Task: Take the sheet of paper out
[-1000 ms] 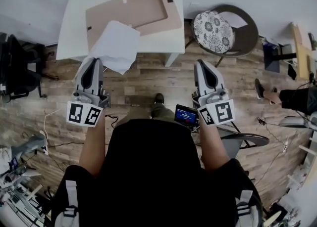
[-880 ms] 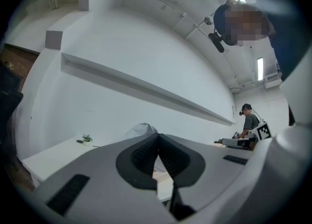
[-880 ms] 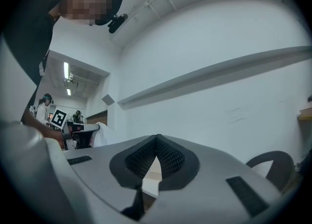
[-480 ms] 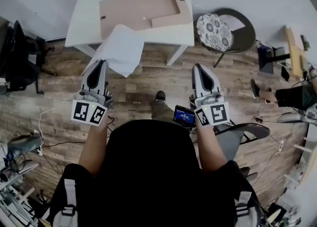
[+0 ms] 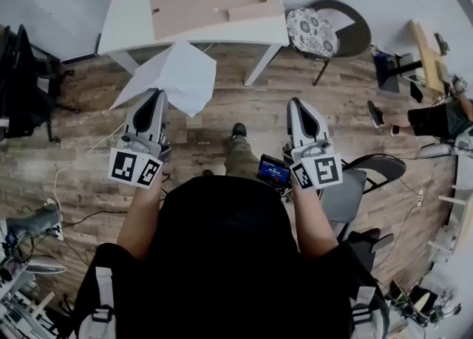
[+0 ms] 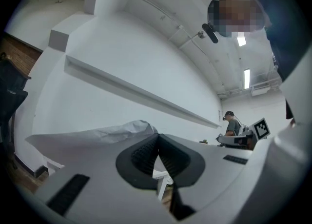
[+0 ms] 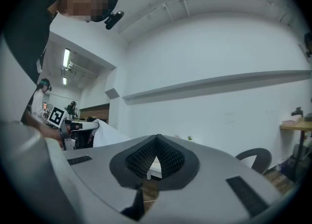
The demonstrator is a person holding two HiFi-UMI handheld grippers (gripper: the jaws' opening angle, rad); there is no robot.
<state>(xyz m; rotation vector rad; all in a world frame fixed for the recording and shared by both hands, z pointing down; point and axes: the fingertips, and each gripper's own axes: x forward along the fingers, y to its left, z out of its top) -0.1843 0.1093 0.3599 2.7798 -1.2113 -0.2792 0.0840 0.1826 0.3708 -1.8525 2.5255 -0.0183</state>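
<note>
White table (image 5: pixel 118 31) on the far side, and flat on it lies the brown cardboard folder (image 5: pixel 199 1), its cut-out panel showing only brown, with nothing white left inside that I can see. The sheet of paper (image 5: pixel 177 75) is clear of that folder and clear of the tabletop. It hangs in the air over the wooden floor (image 5: pixel 222 123), just on the near side of the table's front edge. It fans out far and a touch right from the left gripper (image 5: pixel 154 95), which is clenched on its near corner. In the left gripper view the ribbed pads meet at the tip and crumpled white spreads away to the left. The right gripper (image 5: pixel 295 103) sits well apart to the right, level with its partner, jaws pressed together on nothing. By my reading the paper is out, and the nearest place to lay it is straight ahead, on the far side
</note>
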